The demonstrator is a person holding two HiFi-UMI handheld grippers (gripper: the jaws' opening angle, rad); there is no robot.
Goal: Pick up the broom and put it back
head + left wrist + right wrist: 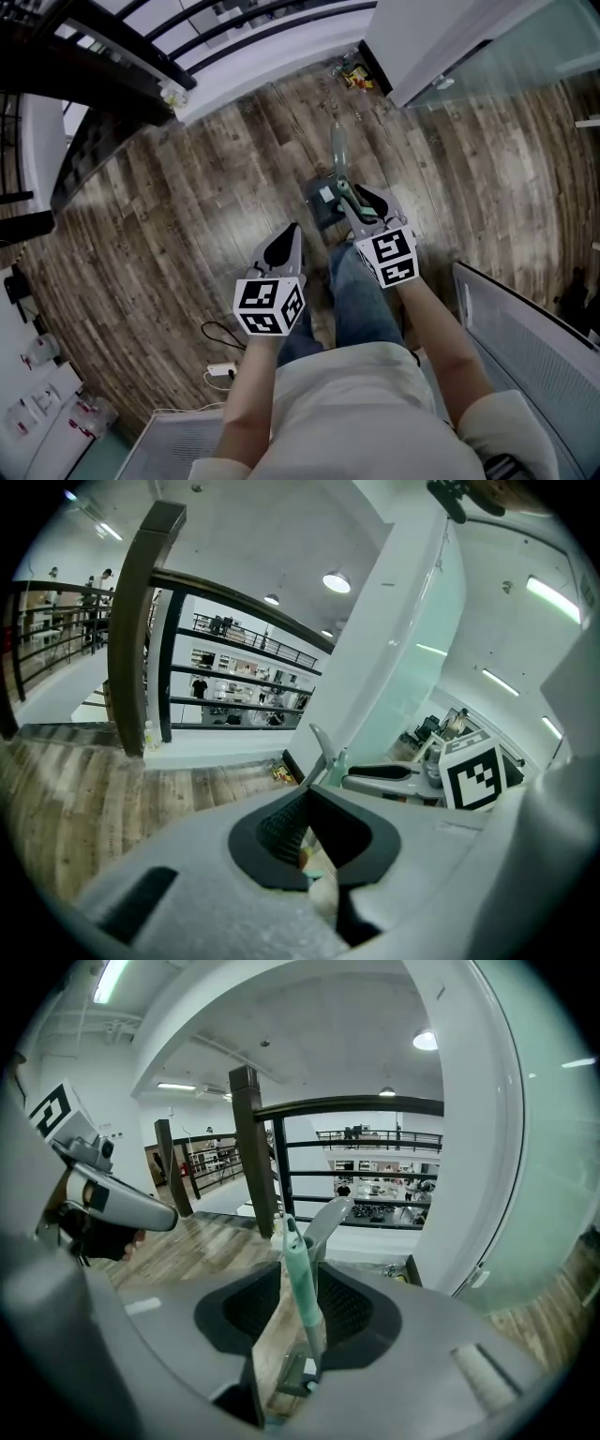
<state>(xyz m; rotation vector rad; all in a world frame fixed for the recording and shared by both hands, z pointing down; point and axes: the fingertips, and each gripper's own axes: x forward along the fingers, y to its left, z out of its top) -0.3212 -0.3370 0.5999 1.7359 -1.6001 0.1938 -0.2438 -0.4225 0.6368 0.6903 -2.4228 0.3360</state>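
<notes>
The broom's pale green handle (302, 1283) stands upright between the jaws of my right gripper (300, 1321), which are apart; a gap shows on the handle's left. Just behind it rises a grey handle (329, 1217). From the head view the green handle (345, 193) leans over the grey dustpan (324, 208) on the wooden floor, with my right gripper (362, 201) around it. To its left my left gripper (282, 246) hangs with its fingers together and nothing held. The left gripper view shows the grey handle (323, 748) and the right gripper (384, 772) beyond my own jaws.
A dark railing (103, 66) runs along the upper left. A white wall with a glass panel (487, 47) stands at the upper right, small yellow items (354, 77) at its foot. A power strip with cable (221, 369) lies at lower left. A white unit (525, 337) flanks the right.
</notes>
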